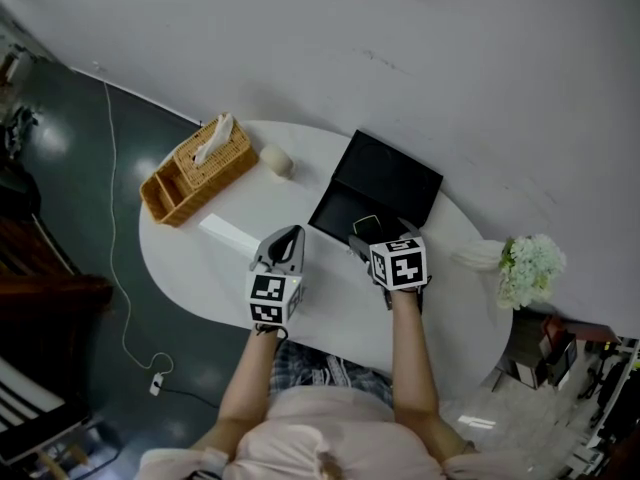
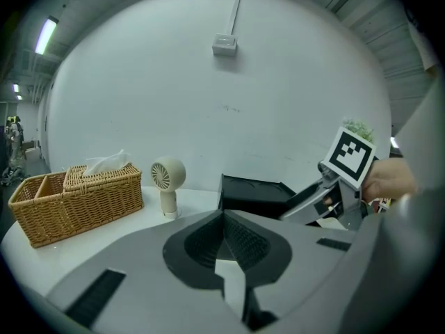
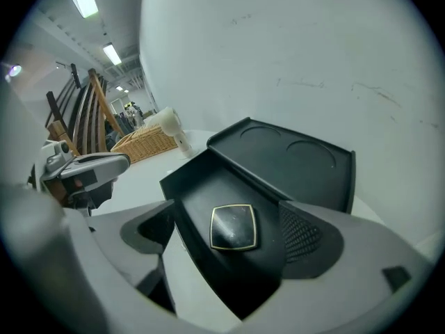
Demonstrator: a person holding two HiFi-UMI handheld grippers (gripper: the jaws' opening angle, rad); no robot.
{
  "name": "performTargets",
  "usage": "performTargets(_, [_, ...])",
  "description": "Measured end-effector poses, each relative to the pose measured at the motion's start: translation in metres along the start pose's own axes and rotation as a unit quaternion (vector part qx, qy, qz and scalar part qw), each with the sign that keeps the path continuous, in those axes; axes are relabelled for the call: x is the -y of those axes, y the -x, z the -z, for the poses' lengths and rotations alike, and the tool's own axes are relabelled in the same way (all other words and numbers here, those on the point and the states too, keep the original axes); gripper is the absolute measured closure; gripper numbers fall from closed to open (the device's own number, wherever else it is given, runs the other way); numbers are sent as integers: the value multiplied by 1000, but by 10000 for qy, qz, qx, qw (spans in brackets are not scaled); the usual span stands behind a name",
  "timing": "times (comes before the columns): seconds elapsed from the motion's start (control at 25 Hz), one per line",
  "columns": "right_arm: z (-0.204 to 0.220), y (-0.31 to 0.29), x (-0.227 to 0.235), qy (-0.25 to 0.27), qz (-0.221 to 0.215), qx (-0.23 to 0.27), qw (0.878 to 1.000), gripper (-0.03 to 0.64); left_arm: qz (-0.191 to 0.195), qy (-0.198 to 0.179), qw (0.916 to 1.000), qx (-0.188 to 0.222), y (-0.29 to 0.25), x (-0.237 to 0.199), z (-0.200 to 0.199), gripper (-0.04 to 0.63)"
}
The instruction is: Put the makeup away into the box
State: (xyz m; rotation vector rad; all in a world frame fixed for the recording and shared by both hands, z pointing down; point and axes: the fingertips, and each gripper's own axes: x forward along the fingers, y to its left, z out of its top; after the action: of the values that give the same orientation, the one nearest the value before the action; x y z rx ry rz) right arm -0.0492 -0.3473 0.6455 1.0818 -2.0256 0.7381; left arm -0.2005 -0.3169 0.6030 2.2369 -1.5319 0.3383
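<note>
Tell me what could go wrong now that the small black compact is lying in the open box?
1. The right gripper hangs open over the compact in the black box. Lifting away carelessly might clip the box wall and shift the box.
2. The lid is open just behind, so a forward nudge could knock it.
3. The left gripper, shut and empty, sits close by, and the two might bump.

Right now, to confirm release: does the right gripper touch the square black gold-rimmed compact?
Apart. The right gripper view shows the right gripper open, black box floor visible between each jaw and the compact.
</note>
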Motion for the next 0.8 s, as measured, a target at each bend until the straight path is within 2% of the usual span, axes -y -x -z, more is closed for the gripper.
performTargets(0.12, [2, 9, 3, -76, 51, 160, 9998, 133, -7, -19, 10000, 26, 1, 2, -3, 569])
performTargets(0.4, [1, 23, 6, -124, 46, 471, 9988, 129, 33, -78, 9999, 70, 6, 14, -5, 569])
performTargets(0.64, [-13, 64, 8, -203, -52, 1508, 9883, 132, 82, -211, 9995, 207, 14, 27, -20, 569])
performTargets(0.76, [-13, 93, 11, -238, -39, 2079, 9779, 167, 147, -317, 9989, 314, 18, 38, -30, 569])
performTargets(0.8, [-11, 103, 12, -241, -7, 2259, 9738, 204, 171, -357, 9986, 354, 20, 42, -34, 569])
